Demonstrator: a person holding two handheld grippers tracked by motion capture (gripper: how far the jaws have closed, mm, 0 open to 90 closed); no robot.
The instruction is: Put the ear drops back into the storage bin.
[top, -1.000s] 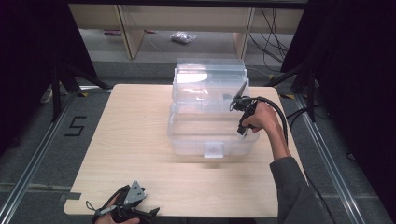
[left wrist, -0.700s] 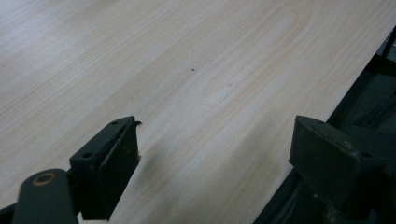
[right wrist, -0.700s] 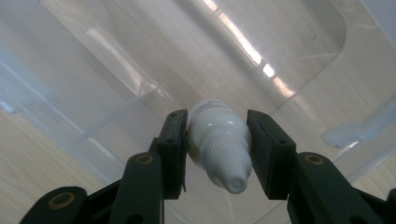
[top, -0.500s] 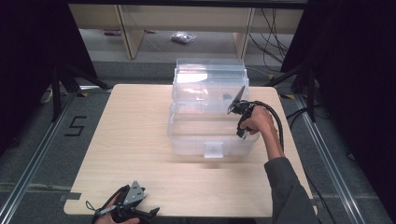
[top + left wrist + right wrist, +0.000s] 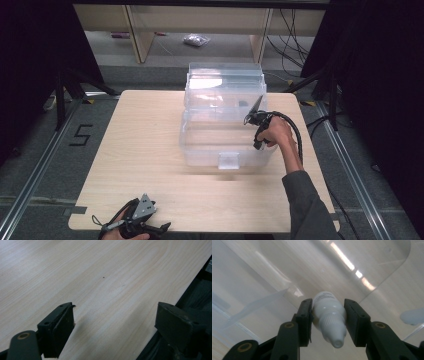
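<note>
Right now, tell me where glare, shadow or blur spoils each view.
High view: pale glare on the clear box's lid, dark surroundings. Left gripper view: the open left hand-held gripper throws a soft shadow on the table; its near parts are blurred. Right gripper view: bright streaks on clear plastic behind the white bottle; the nozzle tip is soft.

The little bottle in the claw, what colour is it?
White little bottle; right gripper view shows it best.

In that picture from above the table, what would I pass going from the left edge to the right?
Painted "5" on the floor → left tool at the table's near edge → clear plastic box → right tool → the person's grey sleeve.
</note>
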